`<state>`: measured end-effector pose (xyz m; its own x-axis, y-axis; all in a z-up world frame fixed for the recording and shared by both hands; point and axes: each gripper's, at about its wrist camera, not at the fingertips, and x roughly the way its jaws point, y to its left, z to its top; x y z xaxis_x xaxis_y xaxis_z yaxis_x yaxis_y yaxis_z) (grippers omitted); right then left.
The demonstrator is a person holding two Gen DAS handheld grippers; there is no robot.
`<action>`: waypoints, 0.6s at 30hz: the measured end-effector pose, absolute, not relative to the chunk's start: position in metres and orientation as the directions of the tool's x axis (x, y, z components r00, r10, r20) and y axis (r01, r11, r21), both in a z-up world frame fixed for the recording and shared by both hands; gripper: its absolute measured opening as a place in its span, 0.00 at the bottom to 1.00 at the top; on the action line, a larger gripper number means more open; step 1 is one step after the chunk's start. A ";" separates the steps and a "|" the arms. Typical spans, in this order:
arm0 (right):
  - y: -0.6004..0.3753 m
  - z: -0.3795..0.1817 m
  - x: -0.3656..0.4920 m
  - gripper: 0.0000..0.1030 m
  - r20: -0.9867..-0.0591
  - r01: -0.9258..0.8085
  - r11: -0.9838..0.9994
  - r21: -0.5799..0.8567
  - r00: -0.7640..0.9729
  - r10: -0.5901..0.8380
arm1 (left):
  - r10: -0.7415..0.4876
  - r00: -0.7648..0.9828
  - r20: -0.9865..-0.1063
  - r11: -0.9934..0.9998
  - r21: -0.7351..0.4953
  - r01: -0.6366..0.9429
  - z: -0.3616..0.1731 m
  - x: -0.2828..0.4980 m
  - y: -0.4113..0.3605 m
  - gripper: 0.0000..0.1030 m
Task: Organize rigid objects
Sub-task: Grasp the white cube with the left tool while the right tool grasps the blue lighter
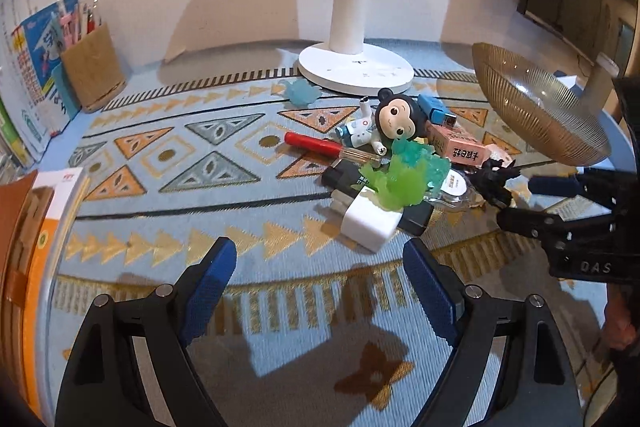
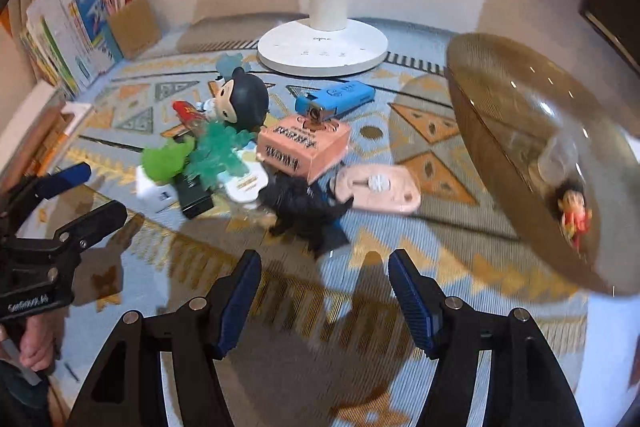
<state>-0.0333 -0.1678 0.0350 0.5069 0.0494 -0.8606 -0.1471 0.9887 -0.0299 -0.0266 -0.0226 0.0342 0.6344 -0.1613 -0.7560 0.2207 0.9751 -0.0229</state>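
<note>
A pile of small objects lies mid-table: a black-haired doll, a white charger cube, a green crystal toy, a red pen, a pink box, a blue lighter and a black dinosaur figure. A ribbed glass bowl stands at the right with a small red figurine inside. My left gripper is open and empty, short of the charger. My right gripper is open and empty, just before the black figure.
A white fan base stands behind the pile. A cardboard pen holder and books are at the far left. An orange-and-white box lies at the left edge. A patterned cloth covers the table.
</note>
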 end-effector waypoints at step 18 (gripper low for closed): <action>-0.157 0.026 -0.028 0.43 -0.815 -0.182 0.983 -0.031 0.574 0.080 | -0.156 0.636 -0.756 0.975 -0.016 0.220 0.029 -0.021 -0.026 0.81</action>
